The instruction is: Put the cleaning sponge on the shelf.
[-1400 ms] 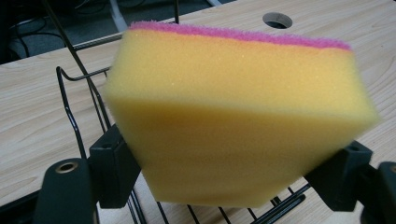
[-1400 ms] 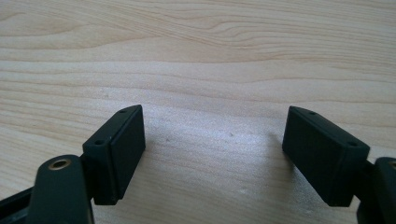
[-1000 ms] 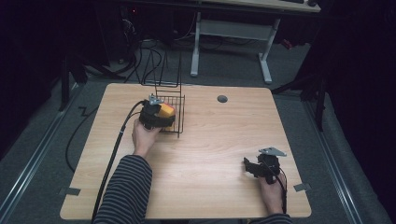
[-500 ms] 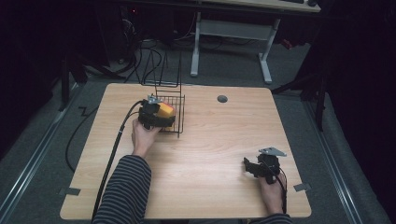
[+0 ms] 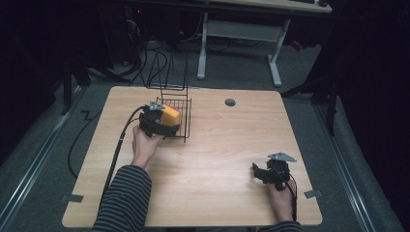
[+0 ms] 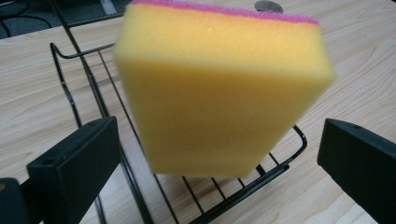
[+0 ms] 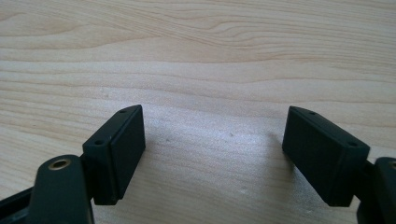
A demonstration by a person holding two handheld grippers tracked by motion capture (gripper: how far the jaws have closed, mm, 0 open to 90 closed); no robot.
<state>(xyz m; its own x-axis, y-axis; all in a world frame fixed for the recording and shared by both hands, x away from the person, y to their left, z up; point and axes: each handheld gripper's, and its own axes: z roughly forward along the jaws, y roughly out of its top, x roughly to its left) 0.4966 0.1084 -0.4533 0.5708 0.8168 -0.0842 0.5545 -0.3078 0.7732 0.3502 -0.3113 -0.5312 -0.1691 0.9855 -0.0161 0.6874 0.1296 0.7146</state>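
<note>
A yellow sponge (image 6: 219,93) with a pink scouring top stands on edge over the floor of a black wire basket (image 6: 88,88), slightly blurred. My left gripper (image 6: 215,168) is open, with one jaw on each side of the sponge and a gap to each. In the high view the sponge (image 5: 170,116) sits at the basket's (image 5: 186,121) near left side, with the left gripper (image 5: 160,125) held against it by a hand in a striped sleeve. My right gripper (image 5: 258,173) rests open low over the bare wooden table (image 7: 201,56) at the front right, with nothing between its jaws.
A round grommet hole (image 5: 230,102) lies in the table (image 5: 217,145) behind the basket. The basket's tall wire handle (image 5: 167,72) rises at the back edge. The left gripper's cable (image 5: 118,145) trails off the table's left side. Desk legs and cables stand on the floor beyond.
</note>
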